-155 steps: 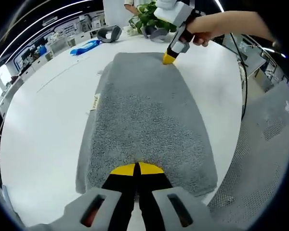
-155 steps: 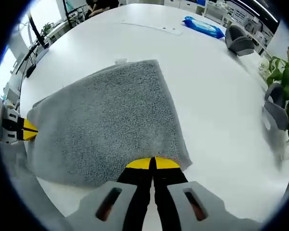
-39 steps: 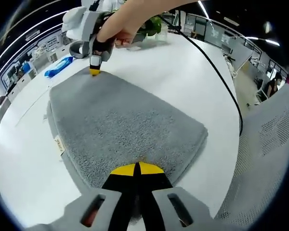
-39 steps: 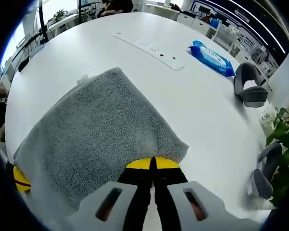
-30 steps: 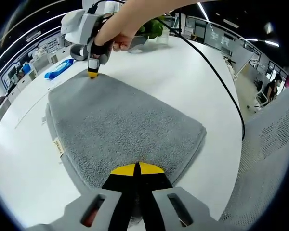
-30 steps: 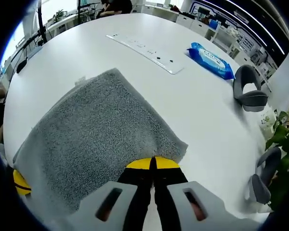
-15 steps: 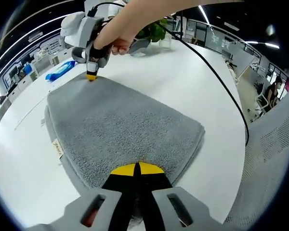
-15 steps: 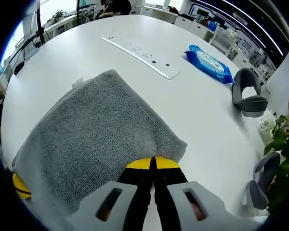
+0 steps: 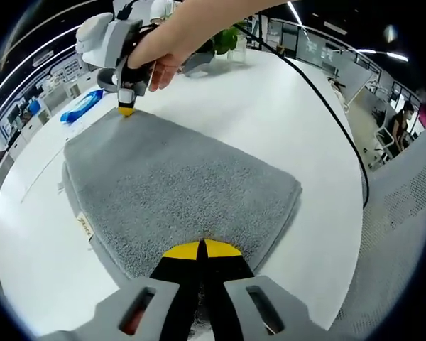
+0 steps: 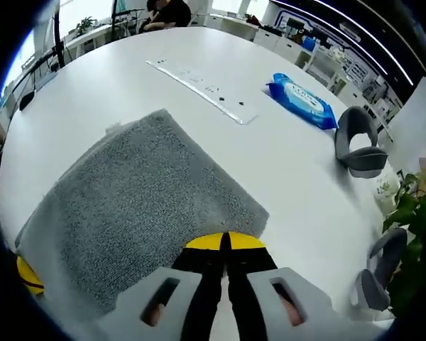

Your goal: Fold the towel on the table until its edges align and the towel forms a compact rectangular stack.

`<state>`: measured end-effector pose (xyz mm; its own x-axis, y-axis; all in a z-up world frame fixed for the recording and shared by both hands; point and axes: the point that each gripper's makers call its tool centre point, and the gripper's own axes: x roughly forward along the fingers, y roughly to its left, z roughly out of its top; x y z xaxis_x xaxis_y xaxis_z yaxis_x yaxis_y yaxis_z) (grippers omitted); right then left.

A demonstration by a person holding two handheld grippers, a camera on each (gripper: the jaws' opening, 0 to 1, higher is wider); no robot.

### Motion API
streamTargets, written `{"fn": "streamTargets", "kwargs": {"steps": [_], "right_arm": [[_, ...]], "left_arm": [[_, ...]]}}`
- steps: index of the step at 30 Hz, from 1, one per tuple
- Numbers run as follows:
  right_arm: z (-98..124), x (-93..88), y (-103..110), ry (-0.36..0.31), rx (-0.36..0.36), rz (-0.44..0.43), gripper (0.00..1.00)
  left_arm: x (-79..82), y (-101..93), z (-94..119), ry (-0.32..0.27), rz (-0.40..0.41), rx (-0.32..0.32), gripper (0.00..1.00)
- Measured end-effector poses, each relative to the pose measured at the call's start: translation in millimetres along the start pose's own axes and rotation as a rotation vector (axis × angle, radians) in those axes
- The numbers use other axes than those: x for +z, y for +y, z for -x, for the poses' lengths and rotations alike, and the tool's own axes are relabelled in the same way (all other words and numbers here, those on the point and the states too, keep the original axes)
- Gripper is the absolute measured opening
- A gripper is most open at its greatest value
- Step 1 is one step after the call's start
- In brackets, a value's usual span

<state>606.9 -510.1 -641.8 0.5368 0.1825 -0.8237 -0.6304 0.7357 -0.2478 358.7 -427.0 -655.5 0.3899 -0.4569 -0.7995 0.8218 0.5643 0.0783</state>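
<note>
The grey terry towel (image 9: 181, 188), folded into a doubled rectangle, lay flat on the white round table (image 9: 284, 121) across the centre of the left gripper view. The left gripper (image 9: 201, 250) at bottom centre had its yellow-tipped jaws pressed together on the towel's near edge. At upper left, the right gripper (image 9: 126, 110), held in a hand (image 9: 156, 60), pinched the far corner. In the right gripper view, a blue wipes packet (image 10: 303, 101) sat at upper right.

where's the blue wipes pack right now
In the right gripper view the blue wipes pack lies on the white table, between the power strip and grey headphones.
</note>
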Motion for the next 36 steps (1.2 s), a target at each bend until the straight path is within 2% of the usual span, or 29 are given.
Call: {"fn": "streamTargets", "kwargs": {"steps": [3, 7, 14, 17, 20, 23, 26, 29, 32, 33, 36], "right_arm": [[17.8, 15.5, 5.5, -0.071, 0.021, -0.065, 0.00], [43.9, 22.5, 8.8, -0.124, 0.027, -0.045, 0.00], [88.2, 13.0, 21.6, -0.157, 0.073, -0.055, 0.00], [110.3, 9.9, 31.9, -0.185, 0.088, -0.047, 0.00], [125.6, 7.3, 42.7, -0.206, 0.113, -0.040, 0.00], [137.0, 0.4, 54.1, -0.209, 0.130, -0.015, 0.00], [148.8, -1.8, 67.3, -0.245, 0.161, -0.043, 0.00], [157.8, -14.2, 85.1, -0.251, 0.187, -0.061, 0.00], [159.0, -33.6, 105.9, -0.223, 0.220, -0.041, 0.03], [159.5, -46.1, 119.7, -0.204, 0.246, -0.035, 0.03], [161.2, -61.5, 142.3, -0.209, 0.279, -0.026, 0.03]], "left_arm": [[-0.6, 0.2, 0.5, -0.005, -0.007, 0.007, 0.00], [-0.3, -0.1, 0.5, 0.002, -0.020, 0.008, 0.00], [-0.1, -0.1, 1.0, -0.007, -0.037, 0.015, 0.00], [-0.7, 1.4, 2.1, -0.023, 0.006, 0.006, 0.00], [-1.5, -0.9, 5.6, -0.033, -0.023, -0.001, 0.00], [-0.8, -4.5, 9.0, -0.035, -0.003, -0.054, 0.00], [0.5, -3.0, 15.6, -0.046, 0.008, -0.074, 0.00], [-2.3, 5.0, 24.9, -0.048, -0.006, -0.045, 0.02], [-0.5, 3.3, 33.8, -0.089, -0.036, -0.077, 0.07], [1.0, 2.7, 39.3, -0.115, -0.054, -0.092, 0.08], [5.9, -1.9, 46.9, -0.163, -0.069, -0.137, 0.12]]}}
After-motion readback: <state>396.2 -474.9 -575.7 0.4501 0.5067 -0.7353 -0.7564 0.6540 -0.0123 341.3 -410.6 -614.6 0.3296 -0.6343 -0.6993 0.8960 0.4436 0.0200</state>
